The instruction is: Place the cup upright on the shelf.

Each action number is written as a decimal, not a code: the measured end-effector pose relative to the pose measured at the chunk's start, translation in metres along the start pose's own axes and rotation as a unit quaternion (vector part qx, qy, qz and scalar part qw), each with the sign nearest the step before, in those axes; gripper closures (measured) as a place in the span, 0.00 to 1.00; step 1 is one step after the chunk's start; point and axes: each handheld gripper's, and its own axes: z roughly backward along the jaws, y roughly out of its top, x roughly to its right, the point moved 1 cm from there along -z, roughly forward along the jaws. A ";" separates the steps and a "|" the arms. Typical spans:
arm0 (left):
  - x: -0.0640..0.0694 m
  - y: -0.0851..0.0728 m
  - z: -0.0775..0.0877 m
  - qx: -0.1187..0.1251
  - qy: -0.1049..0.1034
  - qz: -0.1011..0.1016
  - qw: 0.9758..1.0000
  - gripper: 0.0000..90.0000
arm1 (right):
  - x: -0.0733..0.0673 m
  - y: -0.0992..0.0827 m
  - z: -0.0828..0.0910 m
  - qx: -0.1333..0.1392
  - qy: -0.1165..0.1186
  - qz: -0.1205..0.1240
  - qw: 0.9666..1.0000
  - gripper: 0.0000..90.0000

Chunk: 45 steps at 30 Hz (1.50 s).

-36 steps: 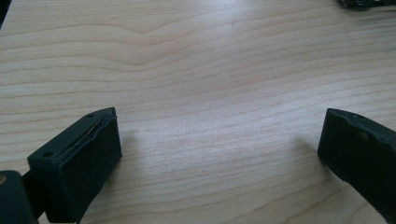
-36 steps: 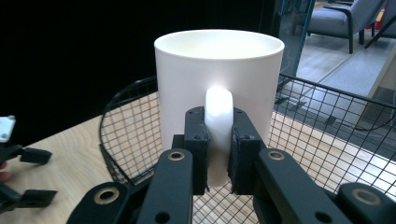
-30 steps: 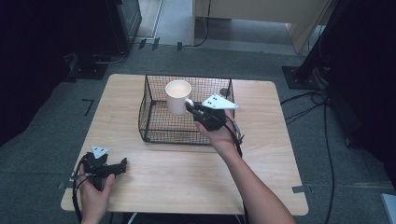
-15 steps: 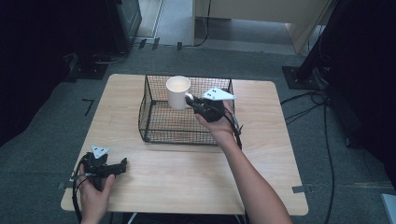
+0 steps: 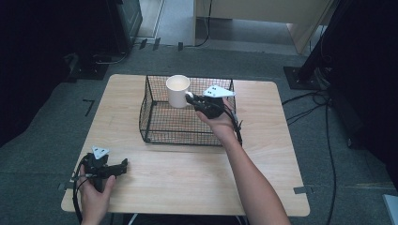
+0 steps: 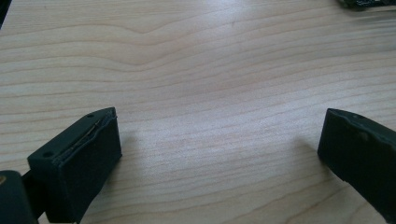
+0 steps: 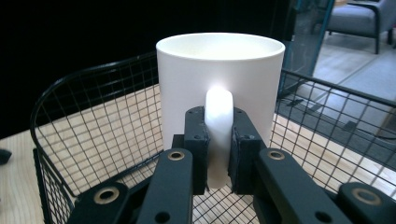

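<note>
A white mug [image 5: 178, 90] [image 7: 219, 88] hangs upright over the far part of the black wire basket [image 5: 155, 126]. My right gripper [image 5: 193, 100] [image 7: 218, 144] is shut on the mug's handle [image 7: 218, 121], its pads pressing both sides. Whether the mug's base touches the basket floor is hidden. My left gripper [image 5: 123, 164] [image 6: 219, 144] rests near the table's front left corner, jaws wide open over bare wood, nothing between them.
The basket [image 7: 84, 135] stands on the far middle of the light wooden table [image 5: 197, 178]. Its wire walls rise around the mug on all sides. Cables trail from both grippers. Dark equipment and a grey floor surround the table.
My right gripper has carried the mug away from me and slightly down, toward the basket's far side. The left hand has kept still.
</note>
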 end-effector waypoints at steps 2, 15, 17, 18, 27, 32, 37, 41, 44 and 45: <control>0.000 0.000 0.000 0.000 0.000 0.000 1.000 0.00 | 0.001 -0.002 -0.002 -0.008 0.007 0.005 1.000 0.90; 0.000 0.000 0.000 0.000 0.000 0.000 1.000 0.00 | 0.006 -0.011 -0.018 -0.057 0.037 0.013 0.998 0.90; 0.000 0.000 0.000 0.000 0.000 0.000 1.000 0.00 | 0.007 -0.012 -0.020 -0.063 0.043 0.009 0.997 0.90; 0.000 0.000 0.000 0.000 0.000 0.000 1.000 0.00 | 0.007 -0.013 -0.021 -0.066 0.045 0.008 0.997 0.90; 0.000 0.000 0.000 0.000 0.000 0.000 1.000 0.00 | 0.008 -0.020 -0.027 -0.103 0.049 0.008 0.993 0.90; 0.000 0.000 0.000 0.000 0.000 0.000 1.000 0.00 | 0.010 -0.024 -0.029 -0.123 0.051 0.006 0.991 0.90; 0.000 0.000 0.000 0.000 0.000 0.000 1.000 0.00 | 0.009 -0.026 -0.031 -0.139 0.055 0.013 0.989 0.90; 0.000 0.000 0.000 0.000 0.000 0.000 1.000 0.00 | 0.007 -0.027 -0.033 -0.149 0.056 0.022 0.987 0.90; 0.000 0.000 0.000 0.000 0.000 0.000 1.000 0.00 | 0.007 -0.027 -0.033 -0.153 0.052 0.020 0.987 0.90; 0.000 0.000 0.000 0.000 0.000 0.000 1.000 0.00 | 0.008 -0.027 -0.033 -0.154 0.051 0.019 0.987 0.90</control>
